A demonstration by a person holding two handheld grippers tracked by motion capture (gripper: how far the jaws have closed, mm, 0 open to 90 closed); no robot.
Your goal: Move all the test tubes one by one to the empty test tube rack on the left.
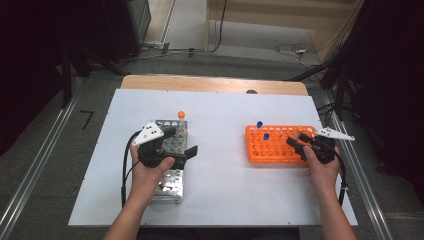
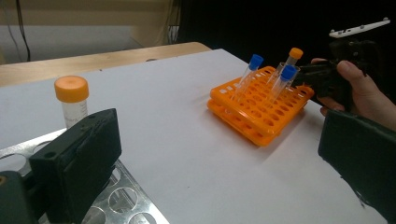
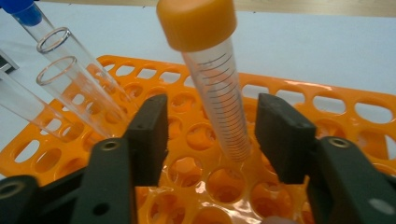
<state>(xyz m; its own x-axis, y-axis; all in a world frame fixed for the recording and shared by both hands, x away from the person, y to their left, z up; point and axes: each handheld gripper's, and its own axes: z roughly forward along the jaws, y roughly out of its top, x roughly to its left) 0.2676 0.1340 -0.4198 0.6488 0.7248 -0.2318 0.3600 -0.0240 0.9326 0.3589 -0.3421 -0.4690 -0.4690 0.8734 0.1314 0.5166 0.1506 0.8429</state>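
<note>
An orange tube rack (image 1: 270, 150) lies on the white table at the right. In the right gripper view a clear graduated tube with an orange cap (image 3: 210, 84) stands tilted in one of its holes (image 3: 327, 105). My right gripper (image 3: 212, 130) straddles that tube, a small gap showing on each side, so the pads do not press on it. Two blue-capped tubes (image 1: 259, 124) stand further left in the rack. My left gripper (image 1: 181, 141) hovers open over a metal rack (image 1: 167, 192), with nothing between its jaws.
A short wide tube with an orange cap (image 2: 72, 100) stands at the far end of the metal rack (image 2: 126, 200). Uncapped glass tubes (image 3: 70, 84) lean in the orange rack left of the right gripper. Bare white tabletop (image 1: 220, 165) lies between the racks.
</note>
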